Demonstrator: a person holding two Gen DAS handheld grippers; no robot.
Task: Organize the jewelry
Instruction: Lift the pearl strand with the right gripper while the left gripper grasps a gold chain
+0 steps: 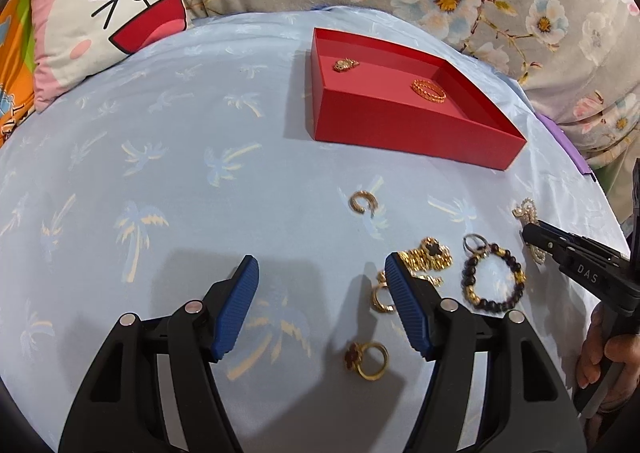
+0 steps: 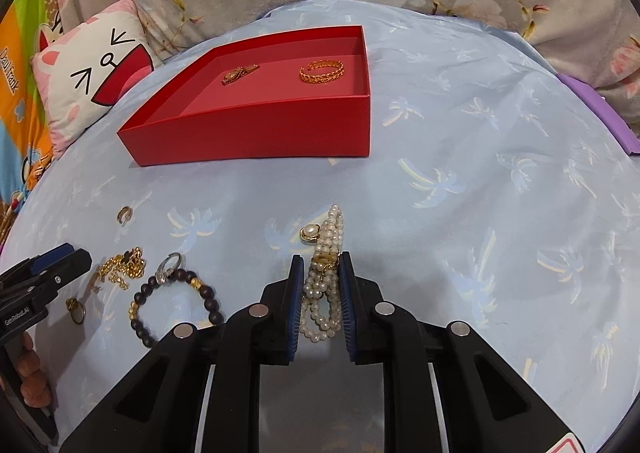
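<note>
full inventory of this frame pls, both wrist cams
red box: 1, red, open, far centre of the bedsheet
gold watch: 1, gold, in box
gold bangle: 1, gold, in box
pearl bracelet: 1, white, on sheet between the right tool's fingers
pearl earring: 1, white and gold, beside the pearls
bead bracelet: 1, dark with gold beads, on sheet
silver ring: 1, silver, touching bead bracelet
gold chain: 1, gold with black clover, on sheet
gold ear cuffs: 2, gold, on sheet
flower ring: 1, gold, dark flower, near left tool
cat pillow: 1, white and pink, far left
bedsheet: 1, light blue, palm print
left tool: open
right tool: closed on pearls
</note>
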